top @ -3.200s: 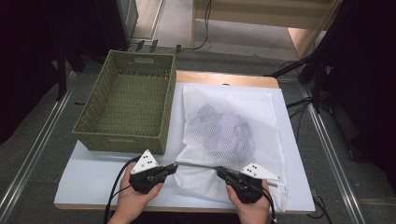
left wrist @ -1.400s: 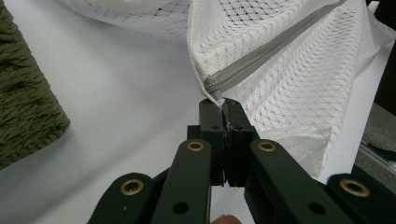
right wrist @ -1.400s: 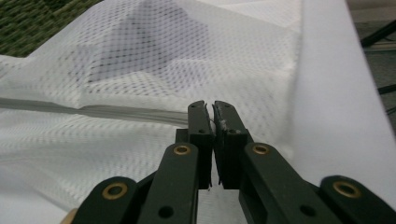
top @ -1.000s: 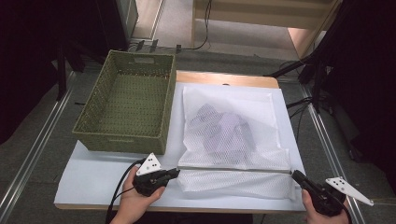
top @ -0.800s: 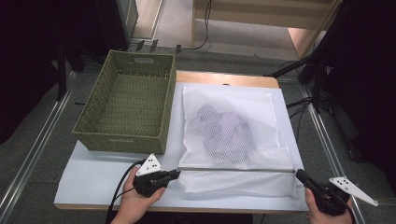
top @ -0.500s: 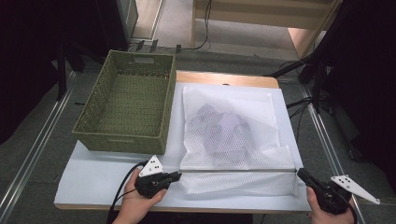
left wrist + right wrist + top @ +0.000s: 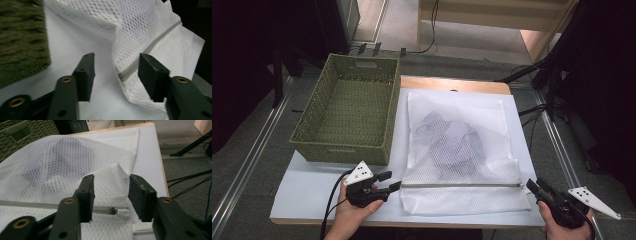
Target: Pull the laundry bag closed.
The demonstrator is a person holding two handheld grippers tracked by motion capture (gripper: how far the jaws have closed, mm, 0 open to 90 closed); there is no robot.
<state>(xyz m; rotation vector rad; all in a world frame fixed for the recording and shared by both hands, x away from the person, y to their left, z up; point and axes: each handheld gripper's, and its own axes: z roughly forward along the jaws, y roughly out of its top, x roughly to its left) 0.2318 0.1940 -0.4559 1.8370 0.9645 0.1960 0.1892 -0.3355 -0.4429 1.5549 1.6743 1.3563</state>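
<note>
The left claw [image 7: 388, 180] sits low at the near edge of the surface, held in the left hand [image 7: 354, 207], and points level toward the right claw. Its jaws have just been opening and now stand apart, pressing on nothing. The right claw [image 7: 534, 185], held in the right hand [image 7: 562, 222], points back toward the left one. Its jaws have likewise just been opening and stand parted. Both forearms enter from the bottom edge.
</note>
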